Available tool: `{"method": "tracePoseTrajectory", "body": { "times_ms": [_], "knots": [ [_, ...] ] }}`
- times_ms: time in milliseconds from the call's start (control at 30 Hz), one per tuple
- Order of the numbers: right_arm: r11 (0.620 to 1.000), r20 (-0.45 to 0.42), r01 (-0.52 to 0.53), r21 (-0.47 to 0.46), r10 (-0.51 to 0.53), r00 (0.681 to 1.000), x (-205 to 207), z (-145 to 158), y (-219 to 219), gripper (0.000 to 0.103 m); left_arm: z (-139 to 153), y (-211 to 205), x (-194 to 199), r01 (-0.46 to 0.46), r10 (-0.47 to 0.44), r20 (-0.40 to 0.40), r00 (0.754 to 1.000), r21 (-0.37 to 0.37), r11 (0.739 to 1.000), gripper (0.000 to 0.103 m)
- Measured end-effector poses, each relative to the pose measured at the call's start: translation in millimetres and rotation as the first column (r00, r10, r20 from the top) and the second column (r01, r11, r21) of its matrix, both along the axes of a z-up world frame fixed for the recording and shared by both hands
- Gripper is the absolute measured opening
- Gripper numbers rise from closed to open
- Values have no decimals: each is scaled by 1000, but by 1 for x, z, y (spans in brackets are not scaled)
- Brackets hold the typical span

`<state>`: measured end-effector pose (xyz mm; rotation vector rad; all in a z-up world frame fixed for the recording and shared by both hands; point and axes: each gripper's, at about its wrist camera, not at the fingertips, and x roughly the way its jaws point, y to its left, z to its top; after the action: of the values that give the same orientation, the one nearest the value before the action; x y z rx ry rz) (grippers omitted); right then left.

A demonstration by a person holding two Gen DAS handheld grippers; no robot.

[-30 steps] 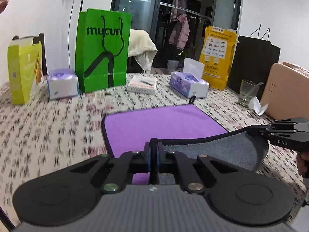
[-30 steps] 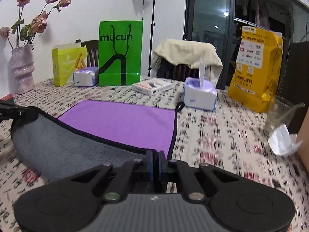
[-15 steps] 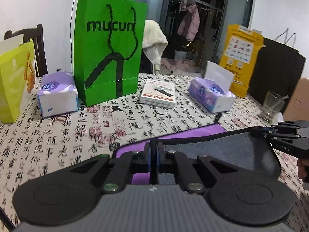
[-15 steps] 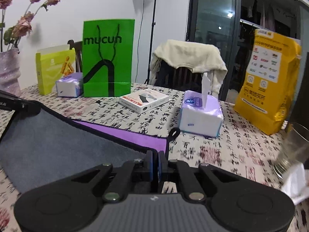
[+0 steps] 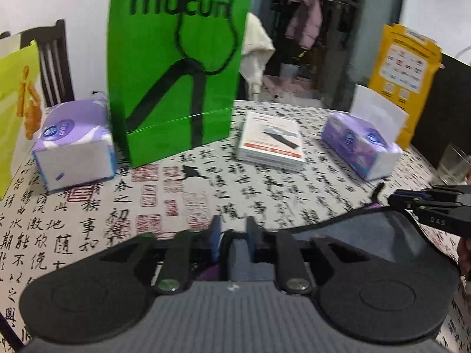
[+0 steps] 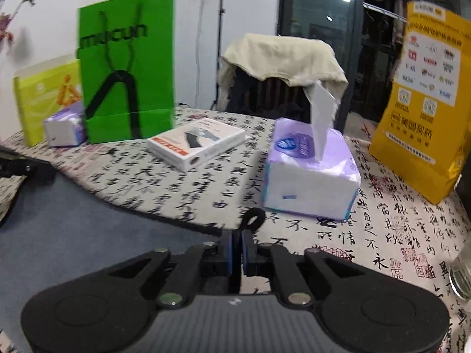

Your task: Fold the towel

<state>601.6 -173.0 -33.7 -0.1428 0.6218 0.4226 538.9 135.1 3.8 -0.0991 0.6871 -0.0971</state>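
The towel (image 5: 368, 235) is grey on its upturned side, purple underneath, with a black hem. It is folded over toward the far side of the table. My left gripper (image 5: 232, 239) has its jaws slightly parted, with the towel's corner lying between them. My right gripper (image 6: 237, 248) is shut on the towel's (image 6: 88, 235) other near corner, beside its black hanging loop (image 6: 253, 219). The right gripper also shows in the left wrist view (image 5: 418, 203), at the towel's right edge. The purple side is almost wholly hidden.
On the calligraphy tablecloth (image 5: 88, 220) stand a green mucun bag (image 5: 176, 67), a yellow-green bag (image 5: 14, 111), two tissue packs (image 5: 73, 144) (image 6: 312, 170), a white box (image 5: 272, 141), a yellow bag (image 6: 426, 94) and a glass (image 5: 452, 166). A chair with a cloth (image 6: 279, 67) stands behind.
Both grippers carried the towel's near edge forward over the purple side, which is now covered. The left jaws have parted slightly from the corner. The far objects look closer.
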Motion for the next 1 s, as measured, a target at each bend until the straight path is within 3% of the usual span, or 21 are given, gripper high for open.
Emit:
{"method": "tracePoseTrajectory", "body": {
  "times_ms": [67,133,167,267,367,700,1000],
  "knots": [
    [999,-5,35,29,-35,999,7,0,-6,27,3,8,0,-27,27,4,1000,-2,1000,45],
    [996,-2,56,63,-56,998,7,5,-13,48,8,16,-3,-45,45,19,999,9,999,53],
    [996,8,56,70,-57,998,7,8,-16,52,11,20,-6,-53,53,27,998,12,999,59],
    [995,25,57,81,-59,998,2,17,-23,54,22,27,-14,-81,80,40,996,26,996,73],
    [994,33,55,97,-58,998,-4,29,-29,55,31,28,-26,-76,74,49,996,40,996,79],
    [997,69,26,70,-30,997,-53,64,-42,59,63,13,-85,-54,49,69,996,72,996,87],
    [998,109,-16,65,8,994,-124,92,-62,64,97,-14,-169,-15,-2,131,991,128,992,99]
  ]
}}
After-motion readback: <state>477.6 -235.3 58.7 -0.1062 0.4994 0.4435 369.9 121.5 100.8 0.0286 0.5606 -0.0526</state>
